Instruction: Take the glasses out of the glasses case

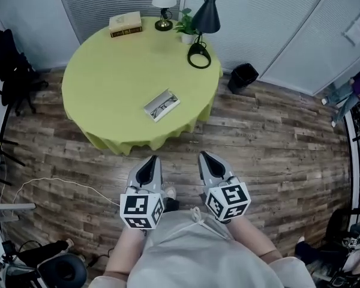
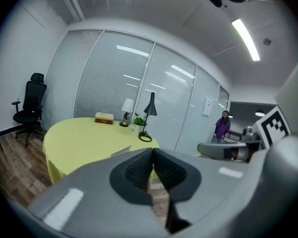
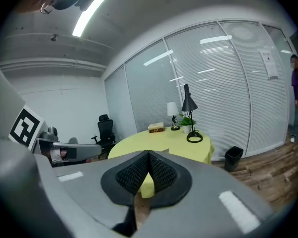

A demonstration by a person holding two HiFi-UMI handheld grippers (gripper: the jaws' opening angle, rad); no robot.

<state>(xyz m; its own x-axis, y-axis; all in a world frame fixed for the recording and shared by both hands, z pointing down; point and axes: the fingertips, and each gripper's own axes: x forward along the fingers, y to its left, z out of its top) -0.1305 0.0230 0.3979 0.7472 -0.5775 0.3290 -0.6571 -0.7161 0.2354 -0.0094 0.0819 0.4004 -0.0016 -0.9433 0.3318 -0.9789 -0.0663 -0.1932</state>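
Note:
An open glasses case [image 1: 162, 105] with dark-framed glasses lying inside rests near the front right edge of the round table [image 1: 108, 83], which wears a yellow-green cloth. Both grippers hover over the wood floor, short of the table and well apart from the case. My left gripper [image 1: 152, 159] is shut with nothing in it, and its pads meet in the left gripper view [image 2: 152, 150]. The right gripper [image 1: 203, 155] is shut and empty too, pointing at the table [image 3: 159, 143] in the right gripper view [image 3: 148, 153]. Neither gripper view shows the case clearly.
At the table's far side are a book [image 1: 125, 23], a white-shaded lamp [image 1: 164, 5], a small potted plant [image 1: 186, 26] and a black desk lamp [image 1: 200, 56]. A black bin [image 1: 243, 77] stands right of the table, an office chair [image 2: 29, 105] to the left. A person in purple [image 2: 222, 125] stands far off.

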